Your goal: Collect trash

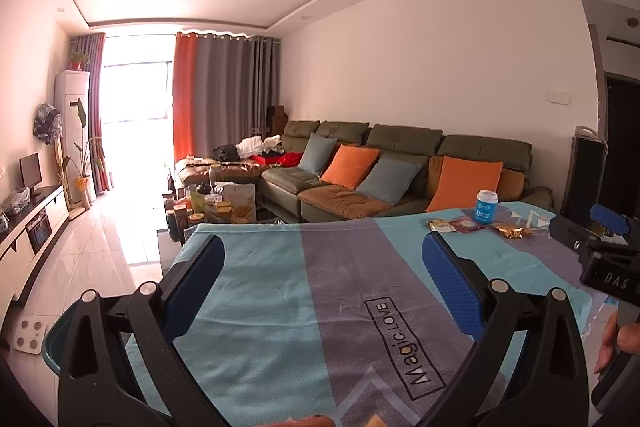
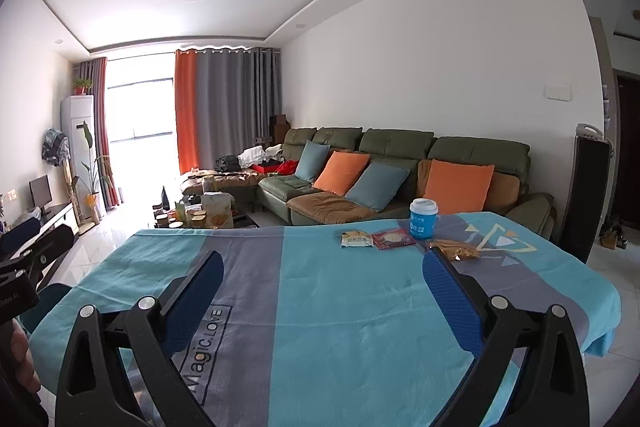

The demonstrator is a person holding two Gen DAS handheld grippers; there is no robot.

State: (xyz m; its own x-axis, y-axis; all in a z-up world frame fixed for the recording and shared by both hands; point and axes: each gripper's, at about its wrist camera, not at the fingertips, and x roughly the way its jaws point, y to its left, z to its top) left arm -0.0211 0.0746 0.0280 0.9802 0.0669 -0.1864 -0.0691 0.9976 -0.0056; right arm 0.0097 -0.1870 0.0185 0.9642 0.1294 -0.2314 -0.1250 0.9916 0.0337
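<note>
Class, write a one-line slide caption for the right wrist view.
Open right gripper poised over a blue tablecloth, facing a cup and three snack wrappers near the far edge.

On the table cloth (image 2: 340,307), toward 1 o'clock at the far edge: cup (image 2: 423,219) standing upright behind three wrappers in a row; left wrapper (image 2: 356,239) just beside middle wrapper (image 2: 394,239); right wrapper (image 2: 456,250) at 2 o'clock from these, before the cup; behind the table, at 12 o'clock, sofa (image 2: 400,163) with cushions on it; low table (image 2: 200,211) at 11 o'clock, left of the sofa.
</note>
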